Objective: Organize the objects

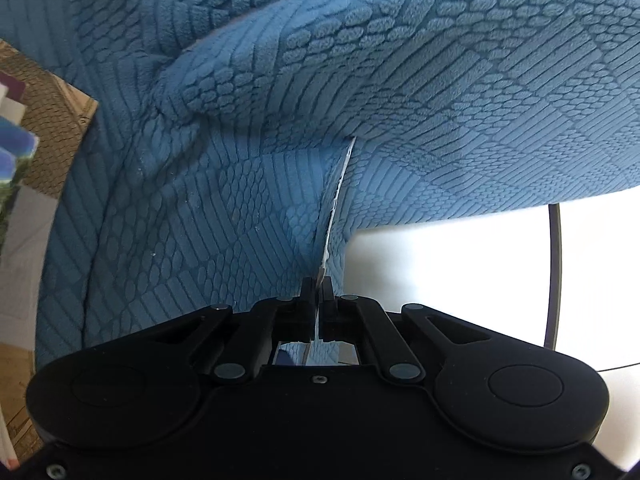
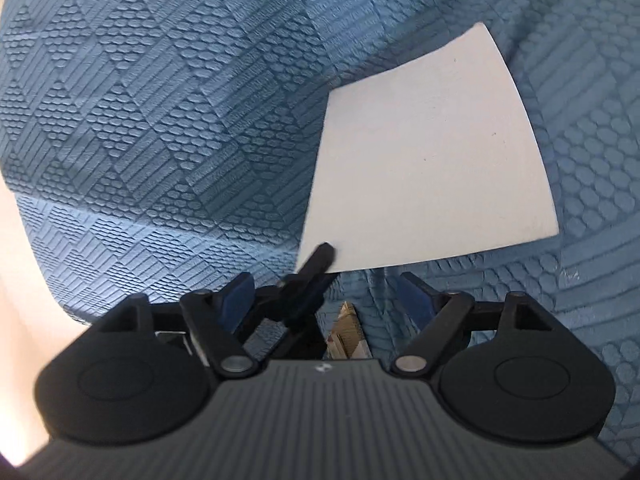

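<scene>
Between the closed black fingers of the left gripper [image 1: 317, 286] a thin white sheet of card [image 1: 336, 200] is pinched by its near edge, seen edge-on and running up to a fold of the blue embossed fleece blanket [image 1: 240, 128]. The right gripper [image 2: 336, 296] stands with its jaws spread wide and nothing pressed between them. Just ahead of it, the white sheet spreads flat-faced above the blanket, the left gripper's dark fingertip [image 2: 320, 258] on its near left corner.

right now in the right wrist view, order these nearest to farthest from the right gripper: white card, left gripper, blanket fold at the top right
1. left gripper, just ahead at centre, pinching the card's near corner.
2. white card, its bulk stretching ahead and to the right.
3. blanket fold, top right, behind the card's far edge.
</scene>
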A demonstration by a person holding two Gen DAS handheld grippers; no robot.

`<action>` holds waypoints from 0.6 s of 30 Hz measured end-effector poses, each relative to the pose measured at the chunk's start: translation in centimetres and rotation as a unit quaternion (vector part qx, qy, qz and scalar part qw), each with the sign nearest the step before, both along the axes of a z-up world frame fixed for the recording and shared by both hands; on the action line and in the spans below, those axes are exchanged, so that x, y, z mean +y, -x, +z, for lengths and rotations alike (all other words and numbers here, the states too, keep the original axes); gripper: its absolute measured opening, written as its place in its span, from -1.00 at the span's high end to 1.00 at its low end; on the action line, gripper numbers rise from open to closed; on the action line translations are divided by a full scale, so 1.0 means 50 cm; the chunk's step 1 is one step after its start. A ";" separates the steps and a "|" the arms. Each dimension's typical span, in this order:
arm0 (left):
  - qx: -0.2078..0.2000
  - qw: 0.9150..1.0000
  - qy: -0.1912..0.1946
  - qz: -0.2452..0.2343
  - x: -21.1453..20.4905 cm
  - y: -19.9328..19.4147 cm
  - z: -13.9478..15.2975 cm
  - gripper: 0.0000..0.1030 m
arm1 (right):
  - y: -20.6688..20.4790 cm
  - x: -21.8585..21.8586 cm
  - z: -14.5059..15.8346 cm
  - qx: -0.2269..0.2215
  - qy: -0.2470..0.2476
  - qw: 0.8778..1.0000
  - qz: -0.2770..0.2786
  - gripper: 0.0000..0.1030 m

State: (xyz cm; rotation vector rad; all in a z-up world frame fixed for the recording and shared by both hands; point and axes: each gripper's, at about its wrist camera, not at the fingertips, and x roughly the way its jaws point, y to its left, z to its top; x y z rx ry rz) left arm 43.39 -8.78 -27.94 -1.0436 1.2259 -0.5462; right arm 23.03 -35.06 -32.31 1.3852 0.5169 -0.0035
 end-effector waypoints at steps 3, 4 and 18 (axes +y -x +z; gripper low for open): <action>0.004 1.000 0.004 0.004 0.007 0.003 0.006 1.00 | -0.002 0.011 -0.007 0.003 -0.009 1.000 0.006 -0.58; 0.001 1.000 0.003 0.005 0.010 0.004 0.010 0.99 | -0.001 0.013 -0.008 0.007 -0.005 1.000 0.004 -0.57; 0.003 0.999 -0.019 0.026 0.059 0.094 0.045 1.00 | 0.061 -0.028 -0.005 0.073 0.034 0.992 -0.096 0.61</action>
